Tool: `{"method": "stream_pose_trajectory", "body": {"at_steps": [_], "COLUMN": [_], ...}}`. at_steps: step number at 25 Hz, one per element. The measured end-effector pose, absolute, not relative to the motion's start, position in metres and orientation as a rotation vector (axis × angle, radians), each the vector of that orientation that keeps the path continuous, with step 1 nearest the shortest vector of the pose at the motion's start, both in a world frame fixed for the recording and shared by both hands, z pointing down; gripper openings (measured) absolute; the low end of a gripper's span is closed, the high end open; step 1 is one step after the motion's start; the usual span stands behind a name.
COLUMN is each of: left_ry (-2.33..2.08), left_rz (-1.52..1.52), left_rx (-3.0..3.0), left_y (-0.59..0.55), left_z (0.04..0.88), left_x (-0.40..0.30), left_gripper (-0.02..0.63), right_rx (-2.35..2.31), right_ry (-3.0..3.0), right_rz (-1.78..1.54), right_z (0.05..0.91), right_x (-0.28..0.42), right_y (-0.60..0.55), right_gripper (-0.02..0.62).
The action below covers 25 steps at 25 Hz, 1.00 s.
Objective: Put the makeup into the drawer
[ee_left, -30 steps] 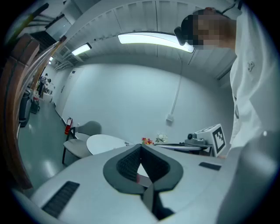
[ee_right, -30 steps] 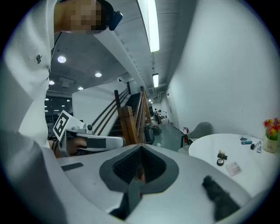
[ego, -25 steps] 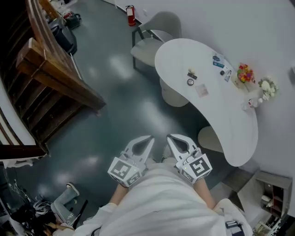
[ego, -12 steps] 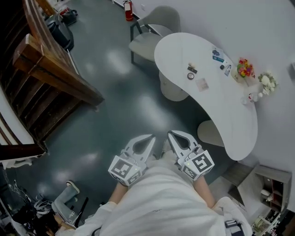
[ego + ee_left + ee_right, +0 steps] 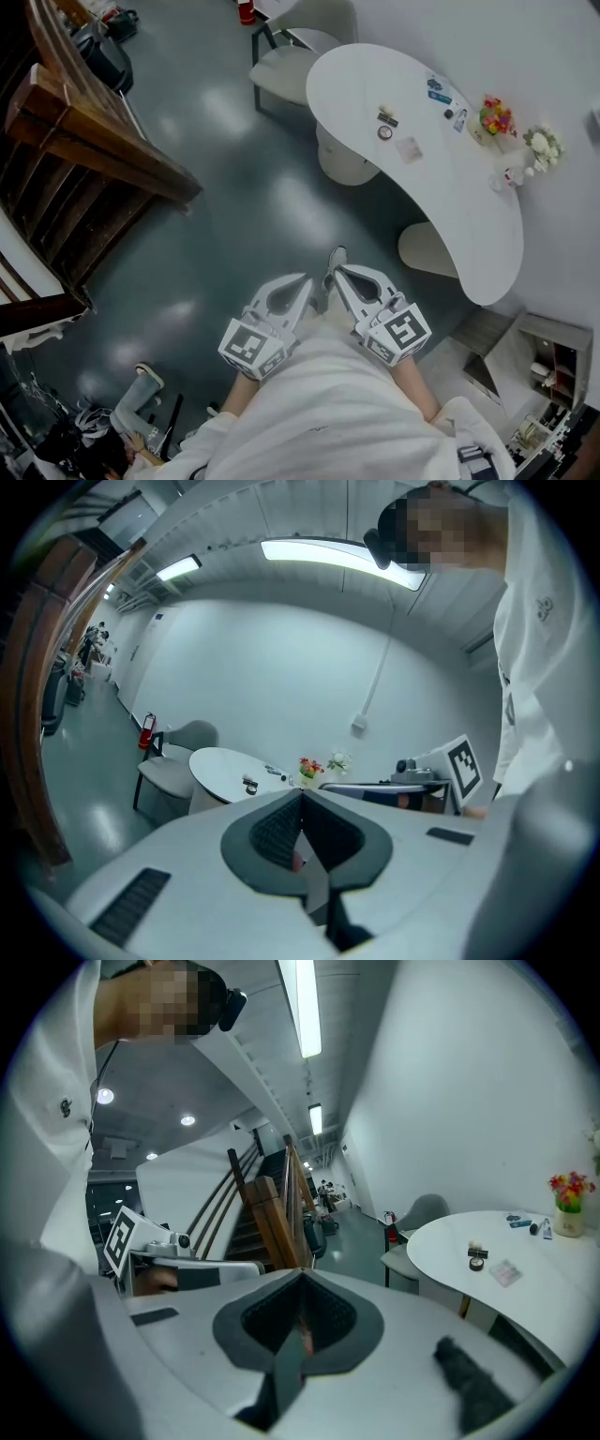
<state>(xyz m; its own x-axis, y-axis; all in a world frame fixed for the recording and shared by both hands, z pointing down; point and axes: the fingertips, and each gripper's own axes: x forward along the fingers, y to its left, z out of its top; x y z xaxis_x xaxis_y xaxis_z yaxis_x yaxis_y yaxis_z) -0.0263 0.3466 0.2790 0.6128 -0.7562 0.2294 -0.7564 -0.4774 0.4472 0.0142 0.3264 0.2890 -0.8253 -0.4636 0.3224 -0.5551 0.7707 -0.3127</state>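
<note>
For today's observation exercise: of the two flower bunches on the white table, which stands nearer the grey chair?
The colourful bunch, with red and yellow blooms. The white bunch stands beyond it, farther along the table from the grey chair.

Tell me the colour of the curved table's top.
White. The table top shows best in the head view, pale against the dark floor.

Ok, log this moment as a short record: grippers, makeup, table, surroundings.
left gripper: fingers shut, empty, near the person's body
right gripper: fingers shut, empty, beside the left one
table: white, curved, away from both grippers
makeup: small items on the table, untouched
flowers: on the table beside the wall
chair: at the table's far end
drawer: not identifiable
</note>
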Motion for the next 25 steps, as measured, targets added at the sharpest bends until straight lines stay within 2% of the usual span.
{"method": "stream_pose_trajectory", "body": {"at_steps": [11, 25], "left_ry": [-1.246, -1.298], "left_rz": [0.001, -0.066], "left_rx": [2.322, 2.324], "left_y": [0.313, 0.192], "left_z": [0.276, 0.261], "left_x": [-0.024, 0.007], "left_gripper": [0.009, 0.009], "right_rx": [0.77, 0.705], "right_ry": [-2.732, -2.794], "right_rz": [0.586, 0.491], "right_z": [0.298, 0.287], "right_x": [0.013, 0.038], "right_y": [0.284, 0.163], "right_gripper": [0.012, 0.014]}}
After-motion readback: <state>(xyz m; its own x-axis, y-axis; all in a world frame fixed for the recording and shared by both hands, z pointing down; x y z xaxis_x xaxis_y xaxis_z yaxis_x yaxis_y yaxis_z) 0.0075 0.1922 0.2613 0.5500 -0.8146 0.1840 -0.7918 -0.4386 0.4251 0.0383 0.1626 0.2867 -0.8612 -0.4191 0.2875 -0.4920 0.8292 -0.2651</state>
